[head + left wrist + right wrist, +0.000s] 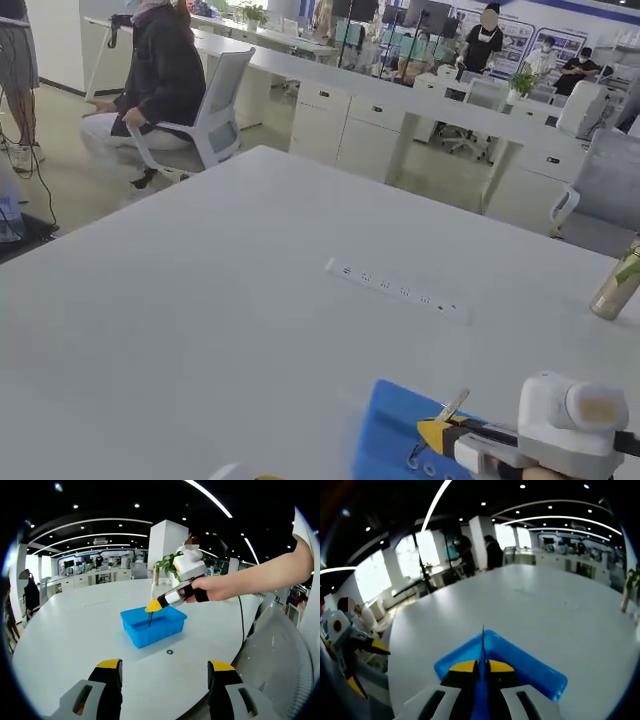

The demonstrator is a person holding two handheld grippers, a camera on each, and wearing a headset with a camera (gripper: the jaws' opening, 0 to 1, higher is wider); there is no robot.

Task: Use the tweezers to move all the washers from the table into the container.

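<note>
A blue container stands on the white table. My right gripper, held by a hand, hovers over it, shut on thin metal tweezers whose tips point down into the container. In the right gripper view the tweezers stick out from between the shut jaws of the right gripper, above the container. One small dark washer lies on the table just in front of the container. My left gripper is open and holds nothing, short of the washer. The head view has the container and right gripper at the bottom.
A white power strip is set into the table's middle. At the right edge stands a gold-green bottle. A person sits on an office chair beyond the table's far left corner. Desks and people fill the background.
</note>
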